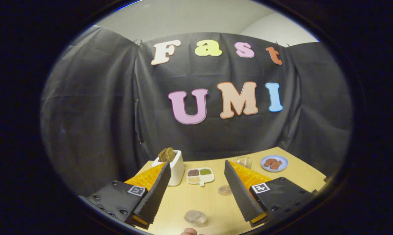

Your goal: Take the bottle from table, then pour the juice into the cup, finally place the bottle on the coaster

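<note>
Holding my tool (196, 178) up over the wooden tabletop (212, 202), fingers spread wide apart with nothing between them. Near me, between the fingers and low down, sits a small clear round thing (196, 218) that looks like the top of the bottle seen from above, though I can't say for sure. A bit farther, just by the right finger, a flat clear disc (225, 190) lies on the wood, probably the coaster. Beyond the right fingertip stands a clear cup (244, 161), with a blue plate (274, 163) of brown pieces to its right. Far left there's a white toaster (173, 166) holding bread, and next to it a white divided dish (200, 175) with grains.
</note>
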Tool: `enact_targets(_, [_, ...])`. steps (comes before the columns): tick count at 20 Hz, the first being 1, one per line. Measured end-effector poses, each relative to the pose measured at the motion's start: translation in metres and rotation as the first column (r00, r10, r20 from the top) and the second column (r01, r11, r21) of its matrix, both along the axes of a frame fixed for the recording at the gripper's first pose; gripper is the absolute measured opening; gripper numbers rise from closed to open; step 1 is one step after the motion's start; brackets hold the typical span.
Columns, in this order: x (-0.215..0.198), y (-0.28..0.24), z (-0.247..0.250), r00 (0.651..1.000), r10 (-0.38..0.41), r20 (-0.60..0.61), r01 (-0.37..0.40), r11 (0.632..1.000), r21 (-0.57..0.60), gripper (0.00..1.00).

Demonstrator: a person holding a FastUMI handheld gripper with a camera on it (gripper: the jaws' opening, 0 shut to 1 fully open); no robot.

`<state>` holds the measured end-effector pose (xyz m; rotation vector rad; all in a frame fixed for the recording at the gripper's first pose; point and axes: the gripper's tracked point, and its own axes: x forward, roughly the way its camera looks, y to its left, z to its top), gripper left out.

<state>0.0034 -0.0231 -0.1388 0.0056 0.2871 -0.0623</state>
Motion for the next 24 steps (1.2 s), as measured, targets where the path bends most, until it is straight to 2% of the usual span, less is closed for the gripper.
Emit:
enact_targets(6, [-0.024,-0.009,-0.076,0.988,-0.011,-0.154,0.010,1.000,-0.002,1.00])
enact_targets(11, [-0.039,-0.010,-0.125,0.968,0.004,-0.252,-0.014,0.999,-0.037,1.00])
enact_targets(19, [-0.049,-0.007,-0.202,0.913,0.024,-0.407,-0.047,0.998,-0.046,1.00])
enact_targets(24, [-0.048,-0.007,-0.232,0.877,0.026,-0.480,-0.077,0.993,-0.088,1.00])
